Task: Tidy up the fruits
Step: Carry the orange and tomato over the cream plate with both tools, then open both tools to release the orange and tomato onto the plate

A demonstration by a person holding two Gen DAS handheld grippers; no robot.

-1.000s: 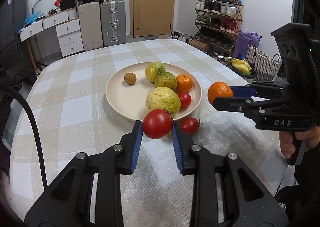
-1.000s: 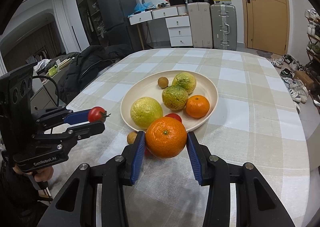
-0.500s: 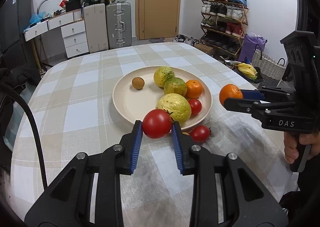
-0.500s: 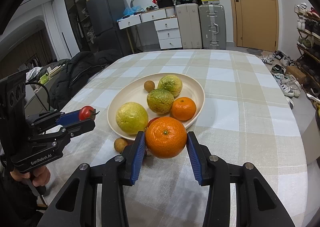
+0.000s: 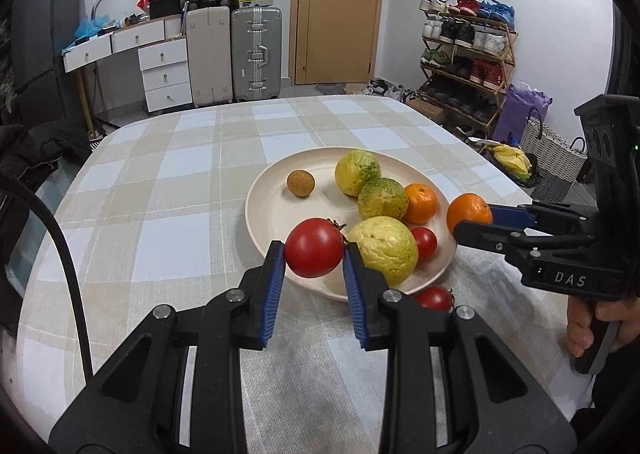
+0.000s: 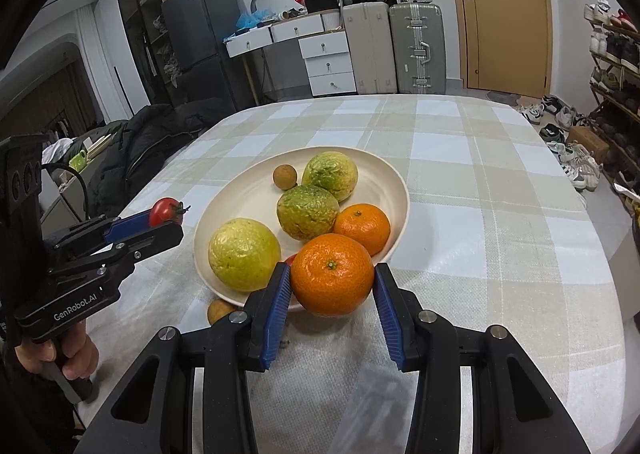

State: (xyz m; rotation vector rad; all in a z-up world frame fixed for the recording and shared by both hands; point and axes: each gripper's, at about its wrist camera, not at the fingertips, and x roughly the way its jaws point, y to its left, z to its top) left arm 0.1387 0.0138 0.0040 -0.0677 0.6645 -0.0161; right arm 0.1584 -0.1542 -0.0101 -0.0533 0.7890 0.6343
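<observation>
My left gripper (image 5: 314, 254) is shut on a red tomato (image 5: 314, 248) and holds it above the near left rim of the cream plate (image 5: 272, 209). My right gripper (image 6: 332, 282) is shut on an orange (image 6: 332, 274) above the plate's near right rim (image 6: 396, 189). The plate holds three yellow-green fruits, one at the front (image 5: 382, 248), a small orange (image 5: 420, 202), a small brown fruit (image 5: 300, 183) and a red tomato (image 5: 425, 242). Another tomato (image 5: 434, 298) lies on the cloth by the plate. A small brown fruit (image 6: 219, 310) lies beside the plate.
The table has a checked cloth (image 5: 160, 181). Suitcases (image 5: 256, 53), drawers (image 5: 164, 69) and a door stand behind it. A shoe rack (image 5: 464, 53) and a basket (image 5: 554, 157) are at the right. A dark coat (image 6: 152, 137) lies at the table's left edge.
Both grippers have moved closer over the plate with their fruits still held. The tomato now hangs over the plate's near rim, the orange at its right edge.
</observation>
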